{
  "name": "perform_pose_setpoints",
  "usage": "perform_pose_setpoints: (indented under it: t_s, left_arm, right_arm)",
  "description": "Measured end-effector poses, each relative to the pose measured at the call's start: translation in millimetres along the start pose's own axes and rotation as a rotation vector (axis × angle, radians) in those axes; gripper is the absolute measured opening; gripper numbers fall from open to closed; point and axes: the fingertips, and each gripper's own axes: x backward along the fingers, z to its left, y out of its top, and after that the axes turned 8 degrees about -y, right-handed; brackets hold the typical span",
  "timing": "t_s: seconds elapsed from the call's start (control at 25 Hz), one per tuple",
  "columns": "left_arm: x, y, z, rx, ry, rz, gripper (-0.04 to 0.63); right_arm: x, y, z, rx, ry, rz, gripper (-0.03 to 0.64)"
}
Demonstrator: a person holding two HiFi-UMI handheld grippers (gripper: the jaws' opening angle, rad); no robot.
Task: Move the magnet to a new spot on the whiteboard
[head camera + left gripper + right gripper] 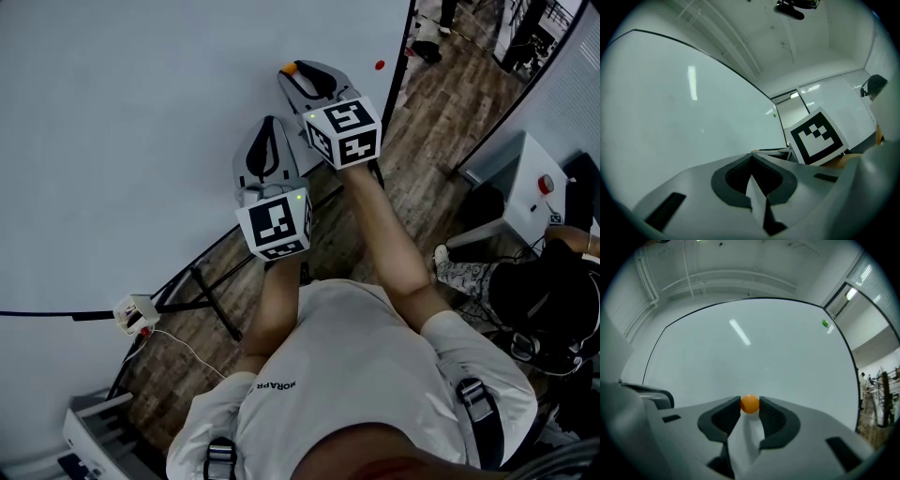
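Observation:
A big whiteboard [141,141] fills the left of the head view. My right gripper [294,71] is shut on a small orange ball magnet [290,67], which sits close to the board's right part. In the right gripper view the orange magnet [750,404] is pinched between the two dark pads of the right gripper [750,401], with the board [740,352] right behind it. I cannot tell whether it touches the board. My left gripper [268,127] hangs just below and to the left. Its jaws [751,158] are shut on nothing.
A red magnet [379,65] sits near the board's right edge, and a green magnet [825,323] shows near the board's top corner. The board's black stand legs [211,300] and a power strip [136,312] are on the wooden floor. A person [548,300] sits at right beside a white cabinet [525,183].

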Motion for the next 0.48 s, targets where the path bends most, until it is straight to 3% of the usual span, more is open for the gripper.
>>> perform_pose_setpoints:
  t_s: [0.48]
  left_arm:
    - [1.6,1.4,2.8,0.002,0.003,-0.004,0.003]
  right_arm:
    - [-5.1,-1.2,0.2,0.005,-0.001,0.007,0.132]
